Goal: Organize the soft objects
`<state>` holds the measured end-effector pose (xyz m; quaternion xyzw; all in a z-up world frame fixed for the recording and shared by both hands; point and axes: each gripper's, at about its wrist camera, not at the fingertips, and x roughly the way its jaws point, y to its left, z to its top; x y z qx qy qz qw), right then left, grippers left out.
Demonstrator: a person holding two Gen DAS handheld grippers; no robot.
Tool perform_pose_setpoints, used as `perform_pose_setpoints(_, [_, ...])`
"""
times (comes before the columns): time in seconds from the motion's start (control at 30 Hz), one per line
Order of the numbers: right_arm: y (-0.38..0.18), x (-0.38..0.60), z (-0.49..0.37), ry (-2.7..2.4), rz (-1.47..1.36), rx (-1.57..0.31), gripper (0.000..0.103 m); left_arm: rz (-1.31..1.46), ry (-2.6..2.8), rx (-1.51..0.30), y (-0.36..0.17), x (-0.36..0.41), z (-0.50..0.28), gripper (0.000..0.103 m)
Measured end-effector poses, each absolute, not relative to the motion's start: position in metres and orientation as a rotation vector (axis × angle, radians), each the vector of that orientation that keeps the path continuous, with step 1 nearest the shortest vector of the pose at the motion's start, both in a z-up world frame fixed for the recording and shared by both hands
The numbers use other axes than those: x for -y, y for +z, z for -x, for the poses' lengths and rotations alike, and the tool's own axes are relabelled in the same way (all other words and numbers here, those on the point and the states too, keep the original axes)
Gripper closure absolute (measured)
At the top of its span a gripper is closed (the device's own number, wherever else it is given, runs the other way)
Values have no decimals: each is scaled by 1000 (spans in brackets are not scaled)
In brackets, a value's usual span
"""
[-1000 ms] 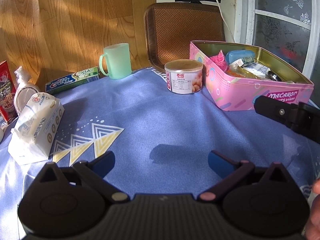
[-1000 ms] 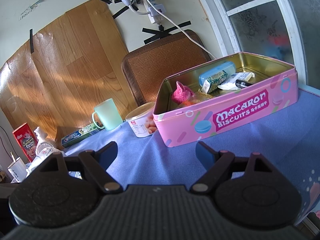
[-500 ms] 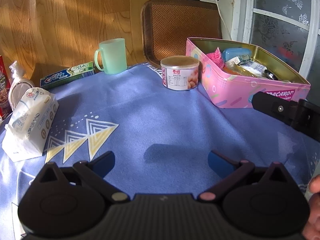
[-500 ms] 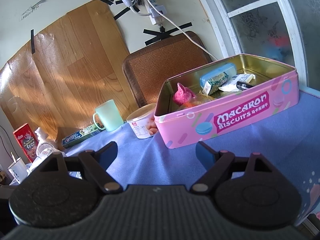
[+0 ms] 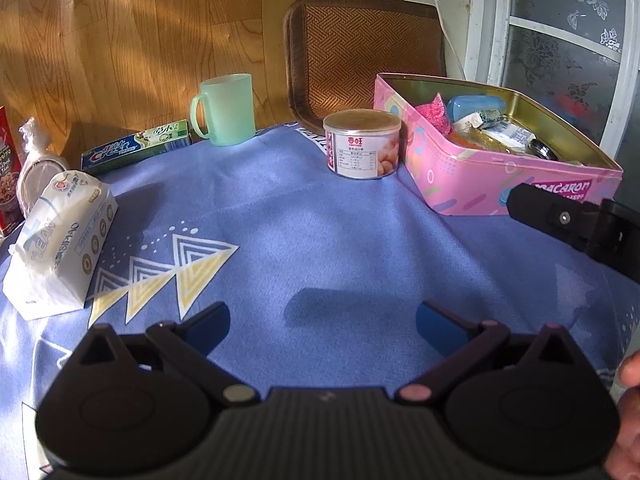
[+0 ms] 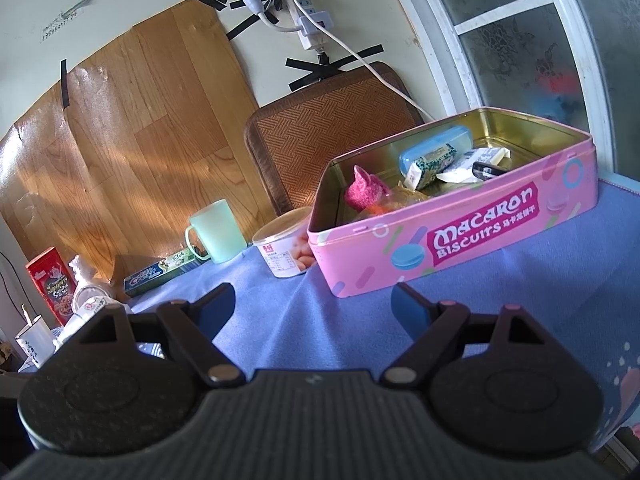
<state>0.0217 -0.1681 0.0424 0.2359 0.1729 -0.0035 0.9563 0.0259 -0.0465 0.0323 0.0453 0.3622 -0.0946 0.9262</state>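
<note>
A white tissue pack [image 5: 60, 236] lies on the blue tablecloth at the left. A pink Macaron biscuit tin [image 5: 496, 184] [image 6: 476, 236] stands open at the right, holding a pink fuzzy item [image 6: 364, 192], a blue case [image 6: 434, 148] and small packets. My left gripper [image 5: 322, 326] hovers open over bare cloth in the middle, with nothing between its fingers. Open too, my right gripper [image 6: 314, 306] sits just in front of the tin and holds nothing. Its black body [image 5: 576, 228] shows at the right edge of the left wrist view.
A round can [image 5: 362, 144] stands beside the tin. A green mug [image 5: 226, 110] and a toothpaste box [image 5: 136, 150] sit at the back edge. A red snack box [image 6: 50, 284] and a bagged item [image 5: 34, 164] are far left. A woven chair back [image 5: 364, 52] rises behind the table.
The left gripper has drawn back slightly and tilted, so the table objects sit higher and farther in its view. The right gripper has barely shifted. Both stayed open.
</note>
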Motion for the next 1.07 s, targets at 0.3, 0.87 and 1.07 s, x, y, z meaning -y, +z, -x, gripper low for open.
perform_pose_setpoints(0.3, [42,169,-22,-6,-478,-353,16,-90,-198,-747,32,47,-25,0])
perform_pose_setpoints(0.87, [40,168,-23,-7,-472,-363,16,-85,-213,-748,31,48,-25,0])
perform_pose_setpoints(1.07, [39,168,-23,-8,-469,-362,16,-77,-237,-717,34,47,-21,0])
